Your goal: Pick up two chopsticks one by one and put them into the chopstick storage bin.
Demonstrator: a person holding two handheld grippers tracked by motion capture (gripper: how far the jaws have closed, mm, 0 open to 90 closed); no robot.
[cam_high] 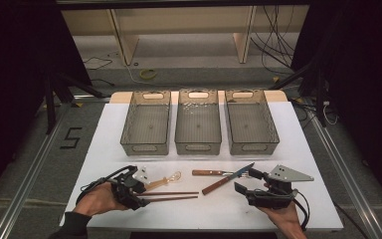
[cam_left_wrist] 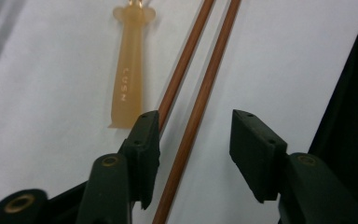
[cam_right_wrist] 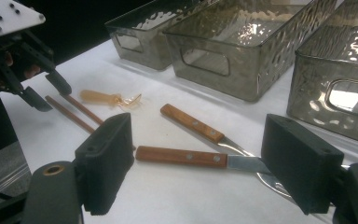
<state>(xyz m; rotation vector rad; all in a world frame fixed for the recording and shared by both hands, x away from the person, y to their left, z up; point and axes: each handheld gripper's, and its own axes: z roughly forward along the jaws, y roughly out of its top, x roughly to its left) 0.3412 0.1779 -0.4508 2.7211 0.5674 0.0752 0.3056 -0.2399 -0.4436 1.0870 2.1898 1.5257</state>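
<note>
Two brown chopsticks [cam_high: 171, 195] lie side by side at the front of the white mat. My left gripper [cam_high: 140, 198] is down at their near ends. In the left gripper view its jaws [cam_left_wrist: 196, 119] stand apart astride the chopsticks [cam_left_wrist: 200, 93]; one stick runs close along the left pad, the other lies free in the gap. An amber plastic spoon [cam_left_wrist: 128, 79] lies just beside them. My right gripper [cam_high: 246, 180] hovers open, jaws wide [cam_right_wrist: 200, 126], over a wood-handled knife [cam_right_wrist: 182, 156] and a wood-handled fork [cam_right_wrist: 191, 123].
Three clear grey bins [cam_high: 145, 147] [cam_high: 198, 147] [cam_high: 252, 147] stand in a row at the back of the mat [cam_high: 104, 139]; nothing shows inside them. The left gripper [cam_right_wrist: 51, 91] shows far off in the right gripper view. Dark floor and cables surround the table.
</note>
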